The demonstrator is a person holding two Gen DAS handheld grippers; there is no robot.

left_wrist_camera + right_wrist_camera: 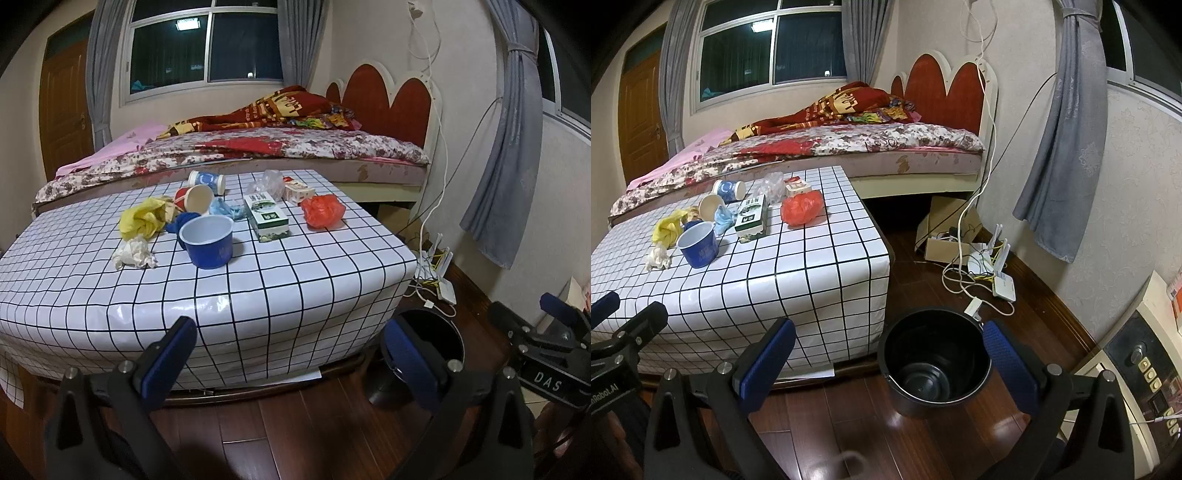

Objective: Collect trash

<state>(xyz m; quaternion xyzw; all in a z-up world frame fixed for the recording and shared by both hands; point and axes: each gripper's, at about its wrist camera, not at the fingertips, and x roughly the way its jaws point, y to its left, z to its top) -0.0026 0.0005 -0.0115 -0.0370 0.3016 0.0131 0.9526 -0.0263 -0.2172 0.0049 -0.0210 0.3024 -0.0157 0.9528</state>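
Note:
Trash lies on a table with a white checked cloth: a blue cup, a white tissue wad, a yellow bag, a green box, a red bag, a tipped paper cup, a blue-white cup and a small carton. A black bin stands on the floor right of the table. My left gripper is open and empty, low before the table's front edge. My right gripper is open and empty, above the bin's near side.
A bed stands behind the table. Cables, a router and a cardboard box lie on the wooden floor by the right wall. A grey curtain hangs there. A white appliance sits at the far right.

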